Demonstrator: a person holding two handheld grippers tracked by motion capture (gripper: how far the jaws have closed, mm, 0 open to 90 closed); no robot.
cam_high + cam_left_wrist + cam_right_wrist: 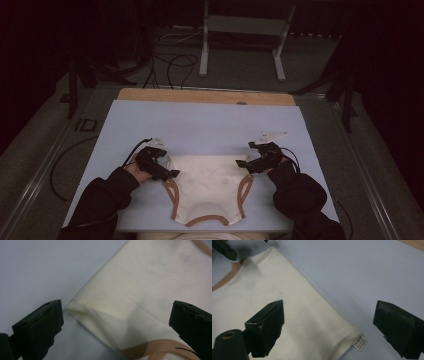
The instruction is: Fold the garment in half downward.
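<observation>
A cream sleeveless garment with brown trim lies flat near the front of the light blue table cover. My left gripper is at its far left corner, open, with the folded corner lying between the jaws. My right gripper is at the far right corner and also stands open. In the right gripper view the cloth lies between the jaws, with a small white label at the corner. The left gripper shows at that view's top left.
A strip of bare wooden tabletop runs along the far edge of the cover. Beyond it, a white metal stand and black cables sit on the grey floor. Dark tripod legs stand to the right of the table.
</observation>
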